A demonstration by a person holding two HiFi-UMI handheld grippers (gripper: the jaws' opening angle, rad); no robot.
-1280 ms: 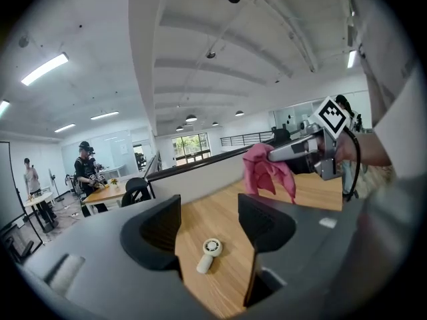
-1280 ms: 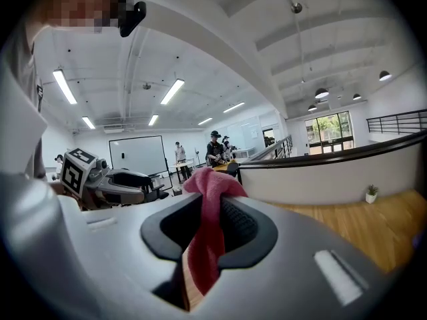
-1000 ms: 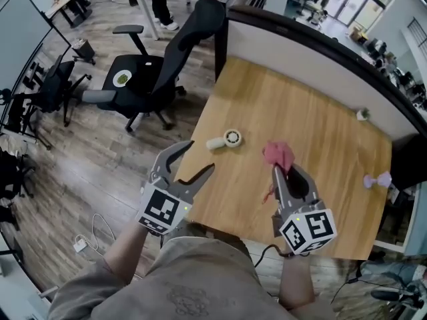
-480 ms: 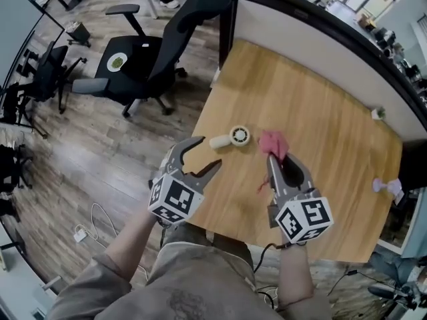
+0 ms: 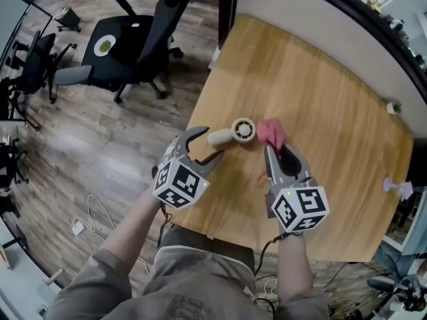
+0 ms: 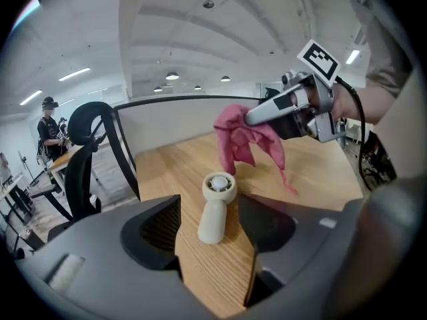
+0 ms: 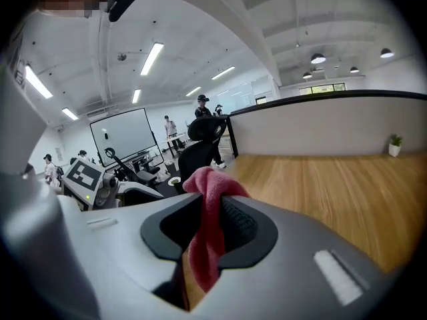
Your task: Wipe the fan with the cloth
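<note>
Left hand-held gripper (image 5: 209, 144): jaws apart, empty; cream handheld fan (image 5: 233, 133) lies at its 12 o'clock.
Right hand-held gripper (image 5: 275, 147): clamped on pink cloth (image 5: 271, 131), at the fan's 3 o'clock.
Counter (image 5: 327, 132): wooden.

Fan (image 5: 235, 132): small, cream, hand-held; lies flat on the table (image 5: 333, 145) near its left edge, with the round head toward the cloth and the handle pointing away from it.
Cloth (image 5: 272, 131): pink, crumpled; pinched between the fingers of the right gripper (image 5: 273, 149); hangs bunched just beside the fan's head; contact cannot be told.
</note>
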